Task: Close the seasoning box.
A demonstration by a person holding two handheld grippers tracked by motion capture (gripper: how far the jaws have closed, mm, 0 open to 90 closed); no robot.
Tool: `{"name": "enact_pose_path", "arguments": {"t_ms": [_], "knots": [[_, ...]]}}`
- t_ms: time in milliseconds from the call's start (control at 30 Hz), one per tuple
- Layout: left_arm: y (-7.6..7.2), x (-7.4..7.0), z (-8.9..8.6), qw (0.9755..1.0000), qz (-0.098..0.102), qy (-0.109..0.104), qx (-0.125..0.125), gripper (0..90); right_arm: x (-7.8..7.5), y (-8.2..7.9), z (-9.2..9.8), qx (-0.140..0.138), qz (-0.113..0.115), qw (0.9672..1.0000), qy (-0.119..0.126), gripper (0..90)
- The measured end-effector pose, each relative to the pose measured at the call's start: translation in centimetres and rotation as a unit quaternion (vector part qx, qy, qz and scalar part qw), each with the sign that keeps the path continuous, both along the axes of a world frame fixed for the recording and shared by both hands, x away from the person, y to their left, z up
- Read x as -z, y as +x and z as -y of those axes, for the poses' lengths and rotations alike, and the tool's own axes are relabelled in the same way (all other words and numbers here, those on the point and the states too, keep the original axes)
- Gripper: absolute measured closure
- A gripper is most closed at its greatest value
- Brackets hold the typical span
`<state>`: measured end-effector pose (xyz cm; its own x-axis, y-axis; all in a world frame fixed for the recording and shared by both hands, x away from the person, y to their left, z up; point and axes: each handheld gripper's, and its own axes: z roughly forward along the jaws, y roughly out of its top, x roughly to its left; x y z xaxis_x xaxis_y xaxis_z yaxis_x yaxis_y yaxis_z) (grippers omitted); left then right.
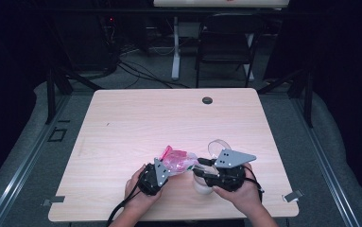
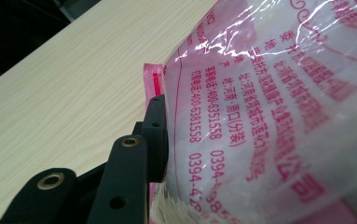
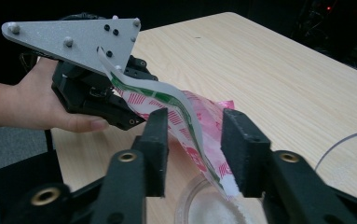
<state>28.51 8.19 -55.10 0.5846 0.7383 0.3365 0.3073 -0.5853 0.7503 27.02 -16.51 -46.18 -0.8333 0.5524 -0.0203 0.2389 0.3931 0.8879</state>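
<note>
A pink-printed clear bag [image 2: 269, 116] of white grains is tilted, its open end hanging down. My left gripper [image 1: 165, 166] is shut on the bag's upper part; one black pad [image 2: 156, 135] presses its side and the other is hidden behind the bag. In the right gripper view, the left gripper [image 3: 120, 109] holds the bag [image 3: 199, 116] from the left. My right gripper [image 3: 195, 149] is open, and the bag's lower end hangs loose between its jaws. Just below stands a clear cup [image 3: 204, 205] with white grains in it; the same cup [image 1: 202, 185] shows under the right gripper [image 1: 201, 165].
A clear round container [image 1: 219, 145] lies on the wooden table [image 1: 169, 118] just beyond the right gripper. A cable hole [image 1: 207, 100] sits near the table's far edge. A black chair [image 1: 228, 42] stands behind the table.
</note>
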Motion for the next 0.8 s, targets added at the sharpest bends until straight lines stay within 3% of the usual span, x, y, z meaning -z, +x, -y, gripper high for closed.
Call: {"name": "enact_pose_path", "arguments": {"t_ms": [200, 467, 800], "knots": [[0.04, 0.30, -0.09, 1.0000, -0.007, -0.002, 0.002, 66.9, -0.10, -0.05, 0.32, 0.009, 0.008, 0.9999, 0.004, 55.3], [0.50, 0.72, -0.64, 0.9987, -0.039, -0.034, -0.003, 67.1, -0.19, 0.08, 0.54, 0.010, 0.004, 0.9999, 0.011, 52.2], [0.82, 0.94, -0.93, 0.9966, -0.057, -0.059, -0.007, 67.2, -0.26, -0.02, 0.90, 0.015, 0.003, 0.9998, 0.013, 51.8]]}}
